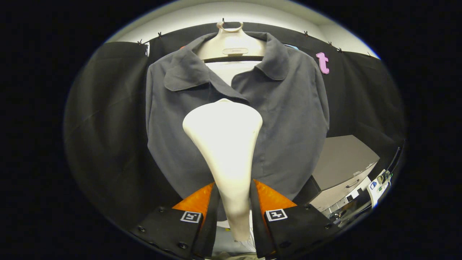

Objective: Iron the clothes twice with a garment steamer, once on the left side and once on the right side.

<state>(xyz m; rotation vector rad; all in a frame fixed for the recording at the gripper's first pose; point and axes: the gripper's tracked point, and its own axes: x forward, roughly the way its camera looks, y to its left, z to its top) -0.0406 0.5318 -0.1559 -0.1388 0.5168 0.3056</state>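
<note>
2 fingers clamp steamer handle; head against shirt.

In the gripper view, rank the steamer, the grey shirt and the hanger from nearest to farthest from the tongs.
1. Steamer: handle clamped between the fingers of the tongs, head rising ahead.
2. Grey shirt: hanging just beyond the steamer head.
3. Hanger: up at the collar, farthest.

Black cloth hangs as the booth's wall, pinned along its top edge by small dark clips (several show in a row). Above it runs a pale, evenly lit wall. Low to one side stands a grey cabinet with a drawer handle.
</note>
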